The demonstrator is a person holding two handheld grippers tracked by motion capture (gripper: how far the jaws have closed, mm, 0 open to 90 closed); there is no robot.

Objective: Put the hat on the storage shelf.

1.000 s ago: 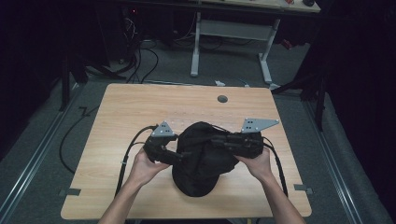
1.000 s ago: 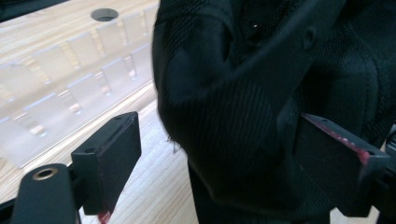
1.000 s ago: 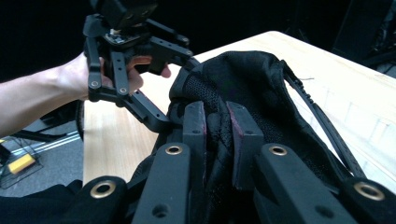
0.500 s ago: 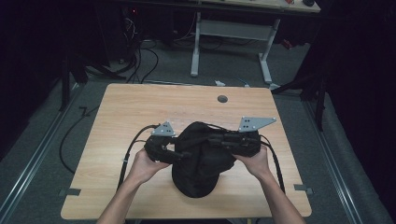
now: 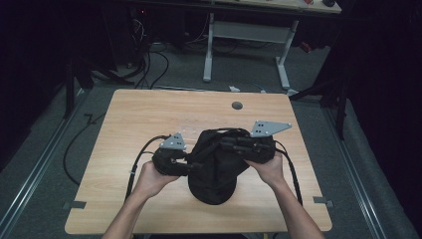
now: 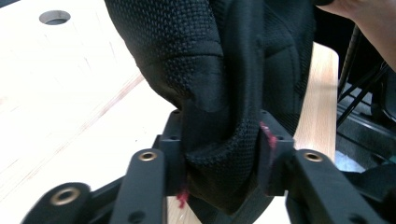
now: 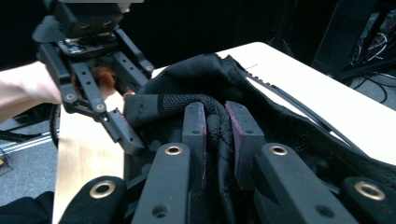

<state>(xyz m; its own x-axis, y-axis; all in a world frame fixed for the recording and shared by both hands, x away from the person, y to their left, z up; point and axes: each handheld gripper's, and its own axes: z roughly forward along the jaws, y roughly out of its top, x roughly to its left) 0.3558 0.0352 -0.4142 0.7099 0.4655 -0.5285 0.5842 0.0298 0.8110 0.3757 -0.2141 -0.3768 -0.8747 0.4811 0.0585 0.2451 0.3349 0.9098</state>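
A black mesh fabric bag (image 5: 216, 172) lies bunched on the wooden table (image 5: 149, 114), between two hands. My left gripper (image 5: 191, 167) is at the bag's left side. Its jaws have just been closing, and in the left gripper view both pads (image 6: 268, 140) press on a thick fold of the bag (image 6: 210, 56). My right gripper (image 5: 231, 144) comes in from the right. In the right gripper view the right gripper (image 7: 215, 121) is shut on a narrow ridge of the bag (image 7: 303, 135), and the left gripper (image 7: 135, 100) faces it from the upper left.
A round cable hole (image 5: 237, 105) sits near the table's far edge. Black cables (image 5: 144, 149) trail from each gripper across the table. Beyond the table stand a white desk frame (image 5: 209, 45) and floor cables. Bare tabletop lies to the left and far side.
Both hands and the bag keep their places on the table; no clear shift shows from above.
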